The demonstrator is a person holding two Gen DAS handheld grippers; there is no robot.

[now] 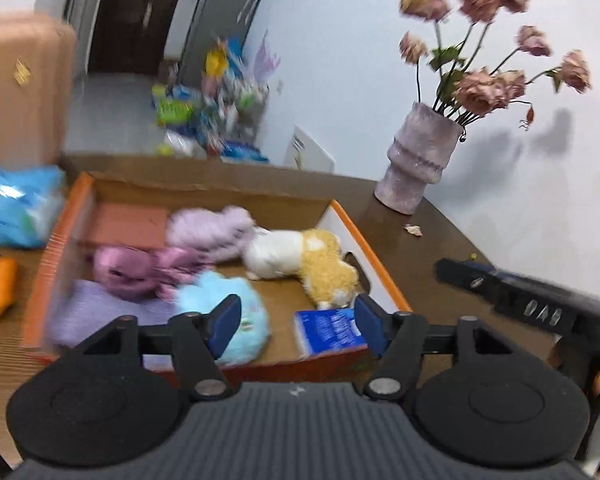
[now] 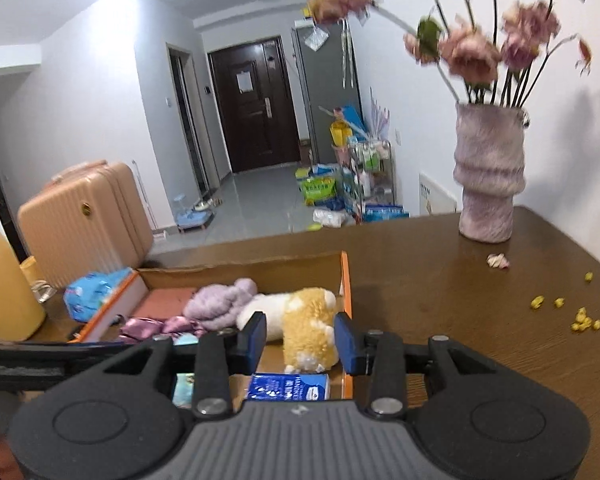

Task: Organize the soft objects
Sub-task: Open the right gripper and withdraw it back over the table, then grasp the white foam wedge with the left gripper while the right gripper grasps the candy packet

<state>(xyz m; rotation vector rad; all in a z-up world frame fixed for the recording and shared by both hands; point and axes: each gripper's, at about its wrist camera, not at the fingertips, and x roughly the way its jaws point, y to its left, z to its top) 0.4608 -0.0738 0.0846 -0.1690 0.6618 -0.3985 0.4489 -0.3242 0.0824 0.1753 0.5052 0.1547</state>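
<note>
Cardboard box (image 1: 342, 210) with orange edging sits on the brown worktop (image 1: 452, 248), toward its far edge, and serves as the collecting bin. Inside: lilac plush (image 1: 210, 230), shiny pink toy (image 1: 140, 270), light blue plush (image 1: 224, 312), white-and-yellow plush (image 1: 300, 258), blue tissue pack (image 1: 330, 330) at the near wall, a lavender cloth (image 1: 96, 306) at the near left corner. All soft items seen lie in the box, so sorting looks close to done. Left gripper (image 1: 296, 322) hovers over the box's near side, fingers apart, nothing between them. Right gripper (image 2: 300, 342) also has its fingers apart and empty; the white-and-yellow plush lies beyond them, not pinched. Vase of dried flowers (image 1: 418, 160) stands near the worktop's far right corner, well apart from the box. Yellow crumbs (image 2: 580, 320) are scattered by the right edge.
</note>
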